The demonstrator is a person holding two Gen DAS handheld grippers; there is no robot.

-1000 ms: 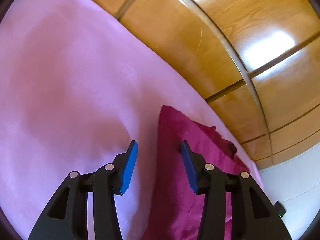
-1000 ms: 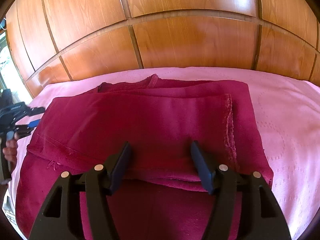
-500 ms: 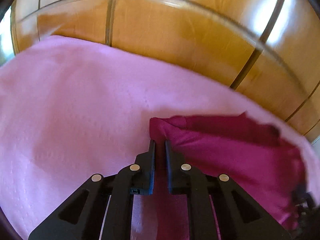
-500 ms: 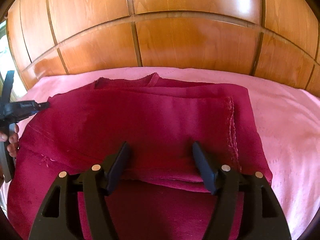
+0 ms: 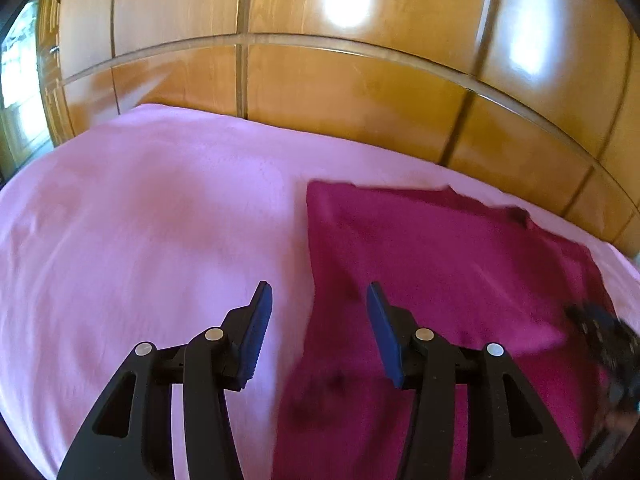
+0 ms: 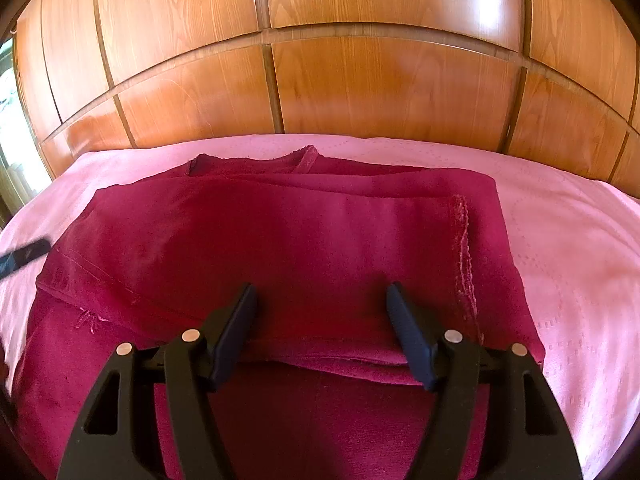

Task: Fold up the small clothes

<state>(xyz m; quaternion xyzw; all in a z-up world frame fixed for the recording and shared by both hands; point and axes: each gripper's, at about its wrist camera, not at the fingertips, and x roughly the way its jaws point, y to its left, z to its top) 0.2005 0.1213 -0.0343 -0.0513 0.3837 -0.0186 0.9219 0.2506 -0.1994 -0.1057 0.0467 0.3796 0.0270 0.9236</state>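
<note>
Through my left wrist camera, my left gripper (image 5: 320, 308) hangs over the pink bedspread (image 5: 140, 240) with its jaws opening; nothing is pinched between them, and the left edge of the crimson garment (image 5: 440, 272) runs down the gap below, nearer the right finger. That edge is straight and climbs to a sharp far corner, from which the far edge runs rightward toward the wooden wardrobe panels (image 5: 340, 92). Everything left of the garment is bare bedspread, a broad stretch reaching to the bed's far edge against the panels. At the right border a dark blurred shape shows over the cloth; I cannot tell what it is. Through my right wrist camera, my right gripper (image 6: 322, 316) stands with its jaws wide apart above the crimson garment (image 6: 300, 248), gripping nothing; the pads sit clear of the cloth. The garment lies folded in layers in the middle of the pink bedspread (image 6: 568, 264), a folded near edge crossing just below my fingertips and a frayed seam running down its right side. Bare bedspread lies to the right and in a narrower strip at the far side before the wooden wardrobe panels (image 6: 380, 88). A dark fingertip of my left gripper (image 6: 24, 258) pokes in at the left border, beside the garment's left edge.
</note>
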